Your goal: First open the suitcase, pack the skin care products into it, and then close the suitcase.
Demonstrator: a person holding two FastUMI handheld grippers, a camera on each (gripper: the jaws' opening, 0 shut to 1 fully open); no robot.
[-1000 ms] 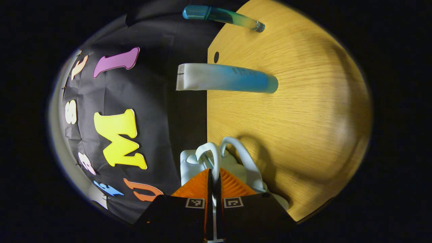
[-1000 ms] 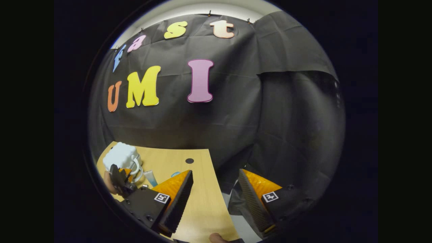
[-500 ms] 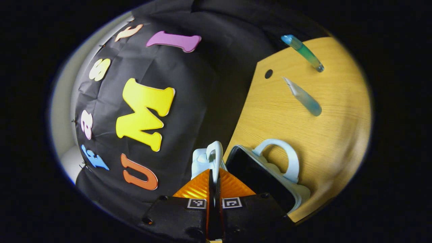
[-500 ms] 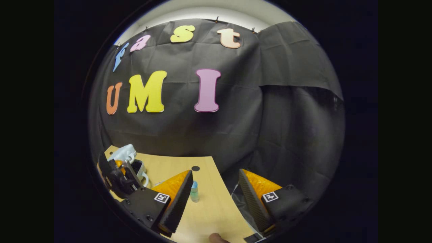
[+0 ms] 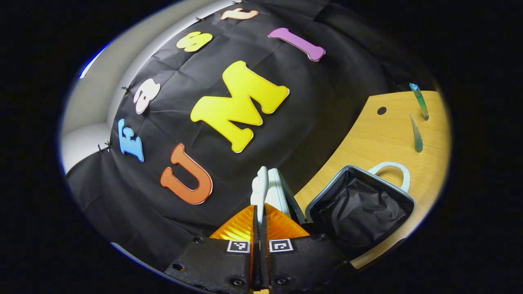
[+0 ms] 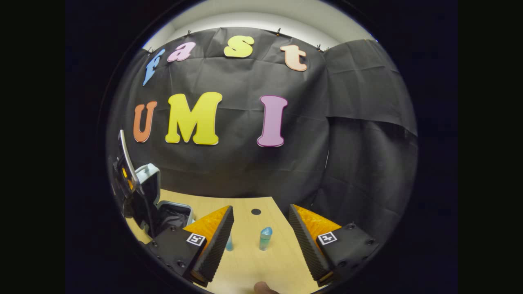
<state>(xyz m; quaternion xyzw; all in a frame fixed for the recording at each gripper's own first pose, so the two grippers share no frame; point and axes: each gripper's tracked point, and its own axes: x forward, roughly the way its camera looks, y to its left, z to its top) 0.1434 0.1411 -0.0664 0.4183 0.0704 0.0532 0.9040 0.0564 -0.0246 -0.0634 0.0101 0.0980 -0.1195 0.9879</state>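
Indoors, wooden table (image 6: 245,261) (black cloth (image 6: 245,171) behind)

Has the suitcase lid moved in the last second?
Yes. In the right gripper view the suitcase lid has swung up off the table, pulled by the left gripper shut on its handle, baring the black lining.

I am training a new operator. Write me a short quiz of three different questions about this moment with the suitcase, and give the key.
1. True or false: the suitcase lies open on the table.
2. What does the left gripper pinch? A) a tube B) the white handle on the raised lid C) nothing
3. Fill in: the right gripper is ____, and the blue-green tube stands upright on the table ahead of it.

Key: 1 true; 2 B; 3 open.
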